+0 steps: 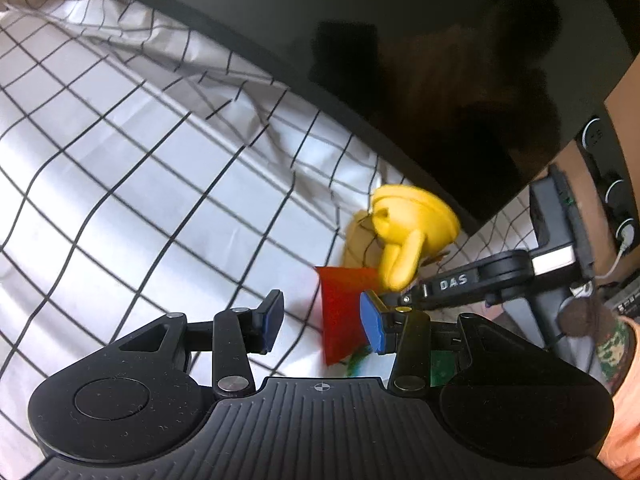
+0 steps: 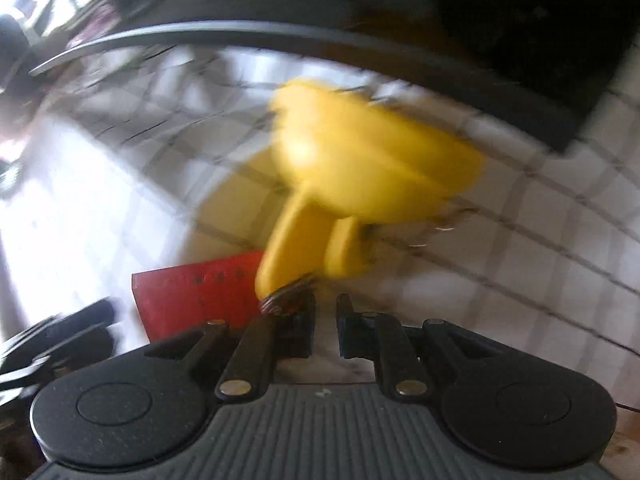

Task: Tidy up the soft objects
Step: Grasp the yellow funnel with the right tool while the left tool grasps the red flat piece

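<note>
Between the nearly closed jaws of the right claw [image 2: 324, 320] nothing is seen clamped; the yellow soft toy [image 2: 360, 160] lies just ahead, beside a red piece [image 2: 196, 296] on the checked sheet [image 2: 540, 248]. The left claw [image 1: 322, 322] is held wide, empty. The toy could be knocked aside by closed jaws.

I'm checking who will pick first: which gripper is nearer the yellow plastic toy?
Right. The right gripper, shut, sits just beneath the yellow plastic toy; the left gripper, open, stands further back, over the checked cloth.
</note>
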`<state>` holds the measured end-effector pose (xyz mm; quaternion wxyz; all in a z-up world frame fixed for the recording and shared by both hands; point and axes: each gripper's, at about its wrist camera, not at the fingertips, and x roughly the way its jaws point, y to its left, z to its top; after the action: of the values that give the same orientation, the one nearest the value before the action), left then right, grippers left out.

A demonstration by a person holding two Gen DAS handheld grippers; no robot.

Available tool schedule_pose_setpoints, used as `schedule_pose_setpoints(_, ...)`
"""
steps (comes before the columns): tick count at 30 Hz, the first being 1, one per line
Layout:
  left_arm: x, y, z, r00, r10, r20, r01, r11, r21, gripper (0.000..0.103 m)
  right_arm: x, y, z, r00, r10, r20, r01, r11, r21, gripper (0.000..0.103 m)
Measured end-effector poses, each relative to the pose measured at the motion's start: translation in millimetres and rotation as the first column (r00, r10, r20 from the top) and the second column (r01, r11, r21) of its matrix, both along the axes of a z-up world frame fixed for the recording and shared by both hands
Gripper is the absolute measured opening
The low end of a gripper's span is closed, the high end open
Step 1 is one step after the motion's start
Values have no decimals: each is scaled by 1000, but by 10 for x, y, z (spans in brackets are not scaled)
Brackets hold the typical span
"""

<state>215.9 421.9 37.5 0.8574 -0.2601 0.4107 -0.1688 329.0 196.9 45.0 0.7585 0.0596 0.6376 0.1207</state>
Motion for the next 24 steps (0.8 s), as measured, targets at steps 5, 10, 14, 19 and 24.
schedule_pose_setpoints(5,-1,29,-68,1000,-15,2,15,1000,-10,46,-20,197,21,995,99,-12,-97,989,108,11)
schedule_pose_setpoints(10,-67,-51,-31,999,-51,-4,51,998,37,46,-51,261,127,990,138,21,-140,985,98,11)
schedule_pose_setpoints(14,-208,-94,13,993,-117,-19,119,986,119,46,-143,252,391,975,190,111,-195,980,33,11)
schedule_pose_setpoints(19,-247,-252,-41,983,-173,-56,179,971,156,46,-223,141,646,963,194,186,-194,981,-18,11)
schedule_pose_setpoints(24,-223,-416,-38,982,-178,-56,185,967,174,27,-370,-70,860,951,181,252,-167,983,-76,11)
